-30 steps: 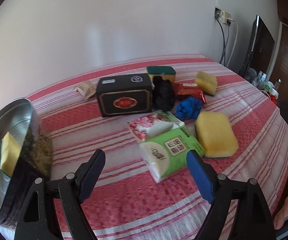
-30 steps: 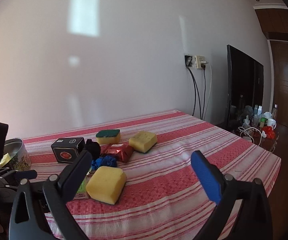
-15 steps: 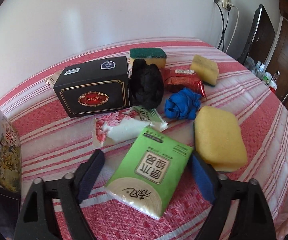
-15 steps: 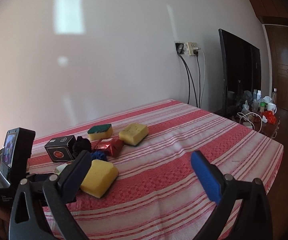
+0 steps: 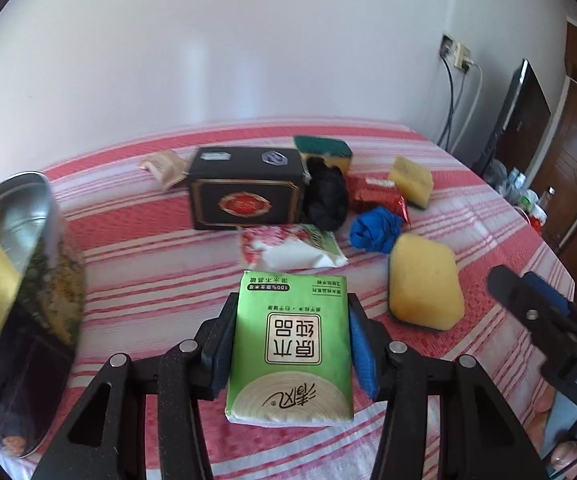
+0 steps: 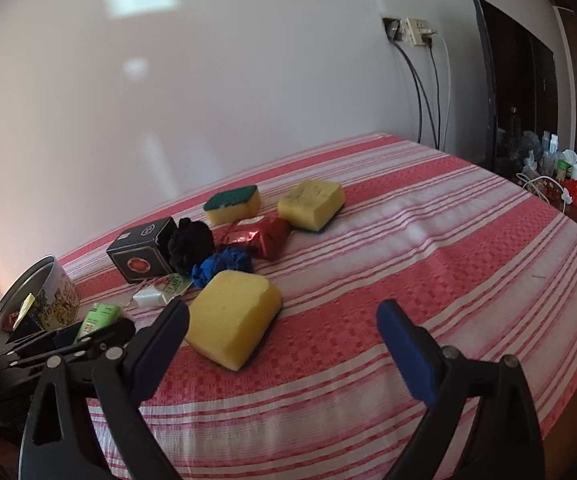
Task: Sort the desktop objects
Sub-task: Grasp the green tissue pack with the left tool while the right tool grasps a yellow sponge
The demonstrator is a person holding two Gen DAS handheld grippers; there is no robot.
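Fingers of the left gripper (image 5: 291,344) were being closed on the green tissue pack (image 5: 290,350), pads flanking its long sides, seemingly already touching. The pack lay near the front edge of the striped tablecloth (image 5: 136,264), presumably destined for the tin (image 5: 20,280) at the left edge. Right gripper (image 6: 282,344) was held wide, narrowing slightly, empty, beside the yellow sponge (image 6: 232,318).

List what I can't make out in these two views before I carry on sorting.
- Round metal tin: contents cut off by the left wrist view's left edge.
- Green tissue pack: sides covered by the closing jaws.
- Bottles beside the dark screen: too small, right wrist view.
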